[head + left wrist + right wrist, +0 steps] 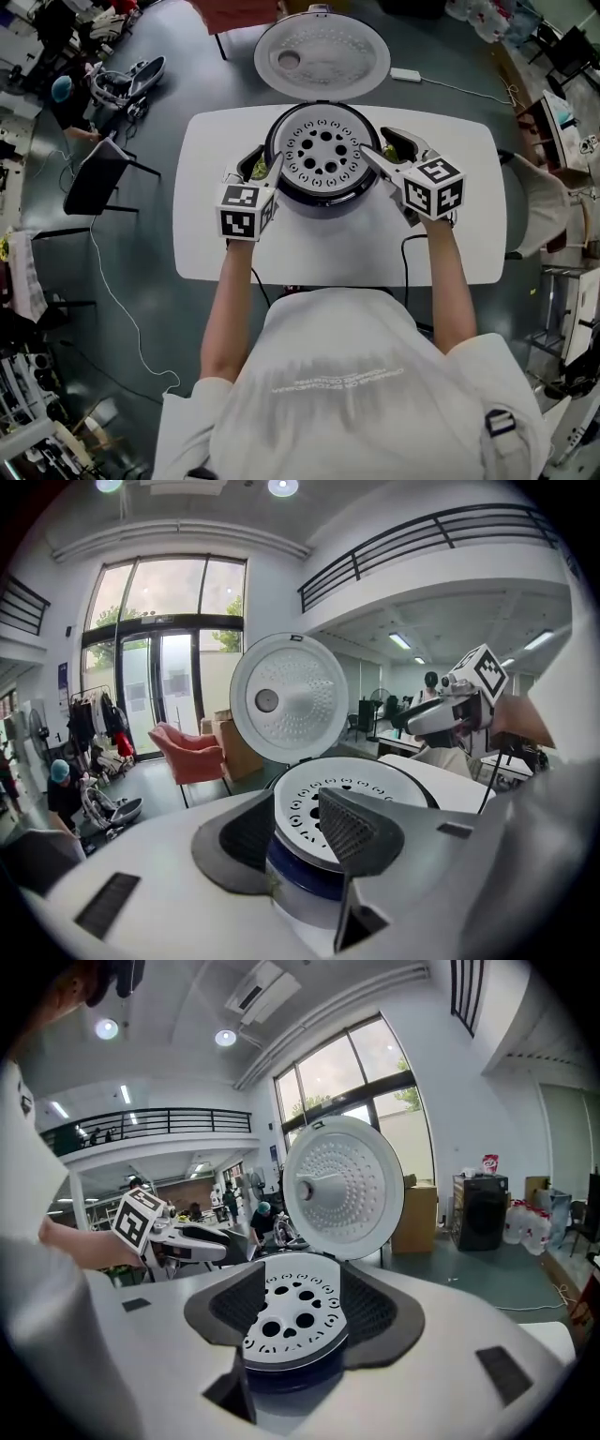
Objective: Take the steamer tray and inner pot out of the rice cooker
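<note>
Fingers [352, 827] of the left gripper [298, 801] are spread across the left rim of the steamer tray [322, 152], and those of the right gripper [302, 1274] are parted across its right rim. Round and so without a long axis, the tray is seated flat, holes upward, in the rice cooker [323, 195] on the white table [216, 234].

left tool [267, 169] jaws apart | right tool [377, 153] jaws apart | both forearms [228, 300] stretched forward
</note>
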### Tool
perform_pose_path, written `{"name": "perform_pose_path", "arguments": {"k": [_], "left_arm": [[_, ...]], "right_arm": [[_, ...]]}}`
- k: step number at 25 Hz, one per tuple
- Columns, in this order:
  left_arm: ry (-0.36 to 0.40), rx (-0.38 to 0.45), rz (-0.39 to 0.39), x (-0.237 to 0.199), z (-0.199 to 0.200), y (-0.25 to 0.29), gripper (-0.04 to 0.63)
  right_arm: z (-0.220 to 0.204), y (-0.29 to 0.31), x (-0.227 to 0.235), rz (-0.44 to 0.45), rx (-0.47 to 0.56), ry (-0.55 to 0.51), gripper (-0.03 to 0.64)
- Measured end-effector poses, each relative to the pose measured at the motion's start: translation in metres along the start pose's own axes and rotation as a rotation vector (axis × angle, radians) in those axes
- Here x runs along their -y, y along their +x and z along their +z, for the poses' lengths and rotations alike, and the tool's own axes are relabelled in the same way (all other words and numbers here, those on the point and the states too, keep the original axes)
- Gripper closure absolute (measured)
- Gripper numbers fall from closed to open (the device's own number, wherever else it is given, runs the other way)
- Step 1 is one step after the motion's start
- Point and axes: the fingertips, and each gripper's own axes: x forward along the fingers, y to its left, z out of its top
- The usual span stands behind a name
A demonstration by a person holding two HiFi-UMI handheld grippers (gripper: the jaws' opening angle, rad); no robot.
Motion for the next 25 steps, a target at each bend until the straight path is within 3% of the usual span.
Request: {"name": "perform_pose_path", "arguments": {"k": [10,15,25], "left_arm": [[0.026,-0.195,0.054,-0.014,-0.029,0.049,0.304],[0.105,-0.293,0.059,-0.02,-0.044,0.064,0.285],[0.294,-0.349,0.137,-0.025,-0.049,0.066,0.405]], "right_arm": [[-0.001,0.024,0.012,0.054,-0.019,0.027,0.374],[-0.006,0.027,0.013,0.047,-0.027,0.05,0.376],[-0.018,0.03,0.023,0.04,-0.036,0.096,0.383]]}}
